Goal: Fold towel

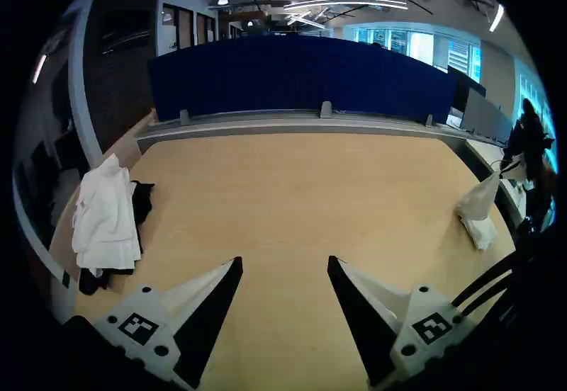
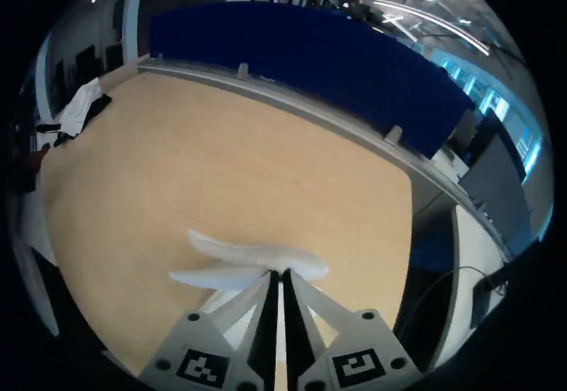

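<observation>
Towel (image 2: 248,255) | pinched by right hand-held gripper (image 2: 281,272) | left hand-held gripper (image 1: 284,260) spread wide

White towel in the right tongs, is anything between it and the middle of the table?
Nothing visible. The right tongs pinch the white towel near the right edge of the table; the wood toward the middle lies bare. The stack of white cloths sits off at the left edge.

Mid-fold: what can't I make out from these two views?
1. Right gripper view: the towel edge in the pinch, hidden by the right gripper.
2. Left gripper view: how the same towel hangs, too small and far off.
3. Left gripper view: the pile, towel count unclear; black cloth mostly covered by it.
</observation>
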{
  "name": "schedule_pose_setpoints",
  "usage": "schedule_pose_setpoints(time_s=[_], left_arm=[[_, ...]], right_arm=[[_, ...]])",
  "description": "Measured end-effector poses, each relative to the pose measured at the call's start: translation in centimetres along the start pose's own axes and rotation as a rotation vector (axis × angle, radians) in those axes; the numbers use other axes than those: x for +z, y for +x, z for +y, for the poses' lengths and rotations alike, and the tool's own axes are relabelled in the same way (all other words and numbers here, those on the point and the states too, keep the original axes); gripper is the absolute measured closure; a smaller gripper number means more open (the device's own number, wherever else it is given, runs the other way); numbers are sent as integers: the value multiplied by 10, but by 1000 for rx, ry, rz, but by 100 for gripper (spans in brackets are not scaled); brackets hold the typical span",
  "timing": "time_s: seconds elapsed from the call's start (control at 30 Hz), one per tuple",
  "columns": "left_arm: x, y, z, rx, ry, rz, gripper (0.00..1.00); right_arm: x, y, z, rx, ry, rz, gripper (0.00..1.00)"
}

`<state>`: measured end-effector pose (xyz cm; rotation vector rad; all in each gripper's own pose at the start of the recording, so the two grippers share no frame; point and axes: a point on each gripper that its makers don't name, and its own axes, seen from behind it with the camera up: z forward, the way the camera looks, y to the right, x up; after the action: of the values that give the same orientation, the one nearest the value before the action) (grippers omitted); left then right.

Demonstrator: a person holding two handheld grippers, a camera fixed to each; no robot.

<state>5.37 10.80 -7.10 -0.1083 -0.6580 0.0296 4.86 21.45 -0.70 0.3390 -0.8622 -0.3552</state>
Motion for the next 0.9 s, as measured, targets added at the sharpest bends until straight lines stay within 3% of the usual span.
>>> schedule_pose_setpoints(time_s=[0.37, 0.9], left_arm=[[2, 0, 7, 17, -7, -1, 11], [-2, -3, 2, 26, 7, -4, 11]], right_arm=[[-6, -71, -1, 64, -32, -83, 96], [12, -139, -3, 205, -89, -183, 96]])
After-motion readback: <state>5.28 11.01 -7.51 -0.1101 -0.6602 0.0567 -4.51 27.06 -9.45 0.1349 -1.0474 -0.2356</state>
